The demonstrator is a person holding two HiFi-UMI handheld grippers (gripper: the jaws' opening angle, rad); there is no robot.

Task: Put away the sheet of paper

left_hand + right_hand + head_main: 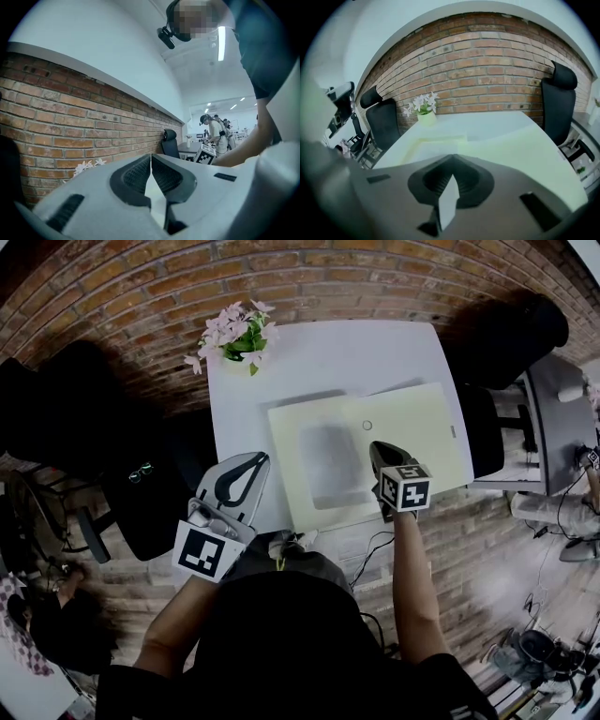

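A pale yellow folder point(412, 432) lies open on the white table point(328, 352). A greyish sheet of paper point(330, 465) rests on the folder's left half. My right gripper point(377, 446) hovers over the middle of the folder, just right of the sheet, with its jaws closed together. In the right gripper view the folder point(525, 154) spreads out just beyond the right gripper point(452, 159), and nothing shows between the pads. My left gripper point(255, 460) sits at the table's front left edge, shut and empty. In its own view the left gripper point(151, 159) points up at the brick wall.
A pot of pink flowers point(239, 334) stands at the table's far left corner. Black chairs flank the table on the left point(141, 484) and right point(502, 329). A brick wall point(487, 61) runs behind it. Cables point(375, 549) trail on the floor near the front edge.
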